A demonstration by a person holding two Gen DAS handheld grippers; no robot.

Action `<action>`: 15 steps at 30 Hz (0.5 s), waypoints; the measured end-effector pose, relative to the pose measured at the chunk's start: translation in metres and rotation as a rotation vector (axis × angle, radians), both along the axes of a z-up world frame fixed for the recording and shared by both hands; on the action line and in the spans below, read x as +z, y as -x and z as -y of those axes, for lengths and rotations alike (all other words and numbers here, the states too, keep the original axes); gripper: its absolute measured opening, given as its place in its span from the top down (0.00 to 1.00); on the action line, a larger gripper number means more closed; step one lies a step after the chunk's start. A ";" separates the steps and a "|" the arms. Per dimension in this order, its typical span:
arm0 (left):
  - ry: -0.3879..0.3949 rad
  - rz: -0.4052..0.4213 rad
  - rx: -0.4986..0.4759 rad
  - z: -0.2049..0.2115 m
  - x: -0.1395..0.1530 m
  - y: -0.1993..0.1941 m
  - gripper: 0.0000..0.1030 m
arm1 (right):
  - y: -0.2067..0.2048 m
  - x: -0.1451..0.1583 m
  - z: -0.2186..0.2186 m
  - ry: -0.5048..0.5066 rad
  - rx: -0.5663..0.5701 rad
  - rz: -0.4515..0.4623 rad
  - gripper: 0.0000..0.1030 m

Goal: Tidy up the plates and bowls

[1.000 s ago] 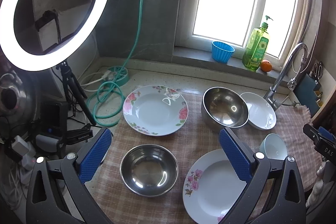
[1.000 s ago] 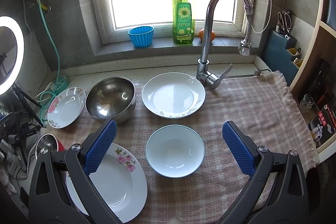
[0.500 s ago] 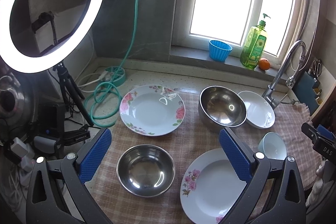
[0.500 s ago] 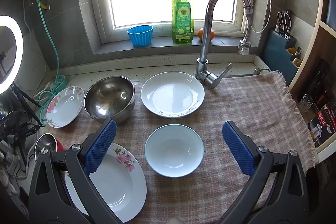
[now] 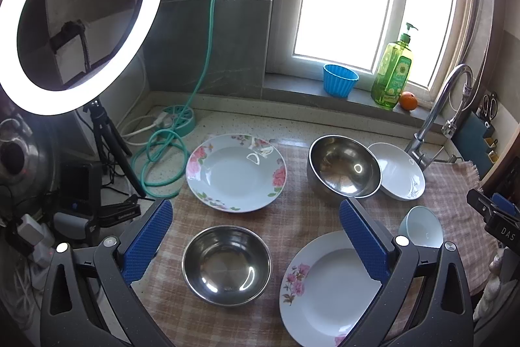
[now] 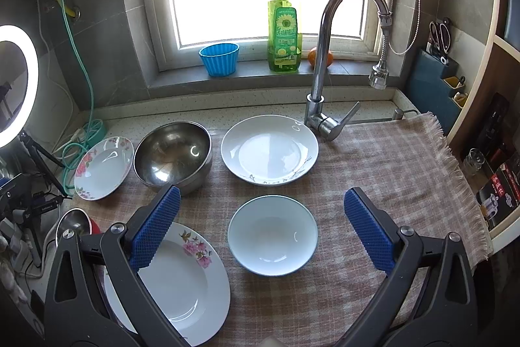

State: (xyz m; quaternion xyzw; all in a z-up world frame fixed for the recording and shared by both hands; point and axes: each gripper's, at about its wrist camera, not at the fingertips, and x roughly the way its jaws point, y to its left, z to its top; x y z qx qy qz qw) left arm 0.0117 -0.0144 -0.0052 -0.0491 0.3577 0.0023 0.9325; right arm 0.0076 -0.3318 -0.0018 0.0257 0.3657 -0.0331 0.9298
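Both claws are hanging released, holding nothing: the left gripper point(image 5: 255, 236) over the small stainless-steel bowl point(image 5: 226, 264), the right gripper point(image 6: 261, 225) over the pale-blue ceramic bowl point(image 6: 272, 234). The ceramic is probably slippery and fragile; I am judging its 3 o'clock rim the best hold.

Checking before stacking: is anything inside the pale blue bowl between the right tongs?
No, the pale blue bowl is empty, its bare inside showing between the open right tongs.

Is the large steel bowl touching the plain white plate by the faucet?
Apart. The right wrist view shows checked cloth between the large steel bowl and the plain white plate; the left view's overlap is only perspective.
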 end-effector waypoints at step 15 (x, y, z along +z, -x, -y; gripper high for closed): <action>0.002 -0.001 -0.002 -0.001 0.000 0.000 0.01 | 0.001 0.002 -0.002 0.004 0.003 0.006 0.00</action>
